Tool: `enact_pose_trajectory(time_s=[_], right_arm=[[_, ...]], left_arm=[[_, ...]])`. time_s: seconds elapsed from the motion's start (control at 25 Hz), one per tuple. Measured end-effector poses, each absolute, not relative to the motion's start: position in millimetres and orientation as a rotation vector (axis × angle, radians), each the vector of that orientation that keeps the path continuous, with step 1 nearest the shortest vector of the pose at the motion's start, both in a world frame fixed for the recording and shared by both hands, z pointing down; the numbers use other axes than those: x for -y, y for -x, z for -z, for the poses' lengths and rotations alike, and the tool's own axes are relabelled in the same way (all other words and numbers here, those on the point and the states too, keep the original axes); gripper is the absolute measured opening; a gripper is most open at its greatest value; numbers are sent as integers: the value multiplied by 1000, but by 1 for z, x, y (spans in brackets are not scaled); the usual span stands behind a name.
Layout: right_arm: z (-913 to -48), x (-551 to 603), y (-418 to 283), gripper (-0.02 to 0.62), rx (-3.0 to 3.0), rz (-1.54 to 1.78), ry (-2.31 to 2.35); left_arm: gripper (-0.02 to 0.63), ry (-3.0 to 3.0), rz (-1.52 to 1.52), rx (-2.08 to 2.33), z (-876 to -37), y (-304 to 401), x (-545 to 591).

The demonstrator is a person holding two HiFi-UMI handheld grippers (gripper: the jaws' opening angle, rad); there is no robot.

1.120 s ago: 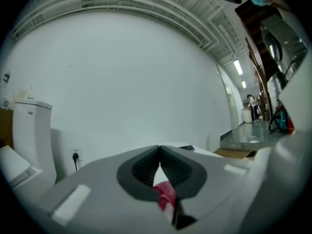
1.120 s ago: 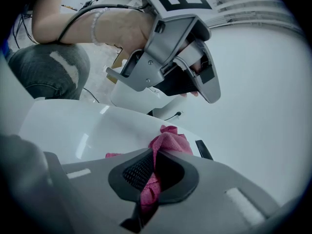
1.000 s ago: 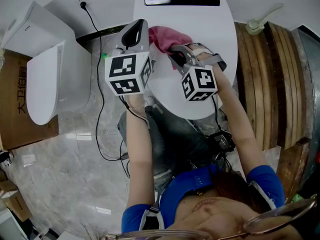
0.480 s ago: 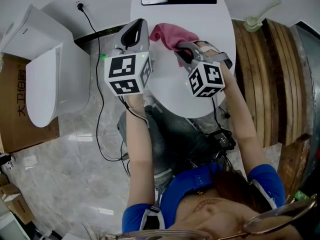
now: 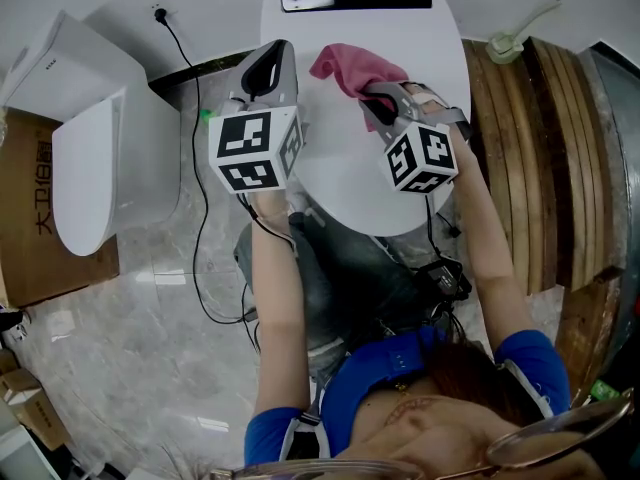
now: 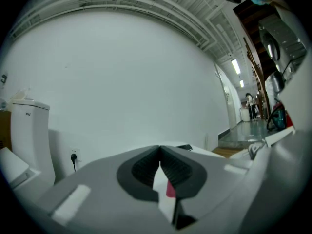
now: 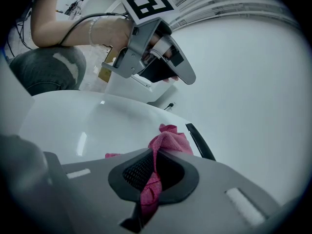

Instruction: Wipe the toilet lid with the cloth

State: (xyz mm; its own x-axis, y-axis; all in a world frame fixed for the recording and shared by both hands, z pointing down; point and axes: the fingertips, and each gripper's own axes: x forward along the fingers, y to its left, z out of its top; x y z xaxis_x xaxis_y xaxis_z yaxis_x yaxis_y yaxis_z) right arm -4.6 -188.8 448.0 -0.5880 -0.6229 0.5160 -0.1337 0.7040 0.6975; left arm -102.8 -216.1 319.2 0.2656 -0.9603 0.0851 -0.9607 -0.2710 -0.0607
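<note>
The white oval toilet lid (image 5: 400,38) fills the top middle of the head view, with a black strip (image 5: 365,0) at its far end. A pink cloth (image 5: 352,68) lies bunched on the lid. My right gripper (image 5: 375,96) is shut on the cloth; in the right gripper view the pink cloth (image 7: 168,143) runs up between the jaws onto the lid (image 7: 73,121). My left gripper (image 5: 268,66) hovers over the lid's left edge, shut and holding nothing. In the left gripper view its jaws meet at the tips (image 6: 160,150), facing a white wall.
A second white toilet (image 5: 95,138) stands at the left by a cardboard box (image 5: 30,208). A black cable (image 5: 195,118) runs from a wall socket down the marble floor. Wooden planks (image 5: 530,158) lie to the right. The person's knees are under the lid's near edge.
My right gripper has dragged the pink cloth to the right across the lid. The left gripper has stayed almost still.
</note>
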Motion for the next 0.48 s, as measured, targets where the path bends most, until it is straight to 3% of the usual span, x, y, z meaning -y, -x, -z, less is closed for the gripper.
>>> enact_pose_trajectory(time_s=[0.48], right_arm=[[-447, 197, -19, 11, 2110, 742, -642]], left_arm=[[3, -2537, -197, 1854, -322, 88, 217]])
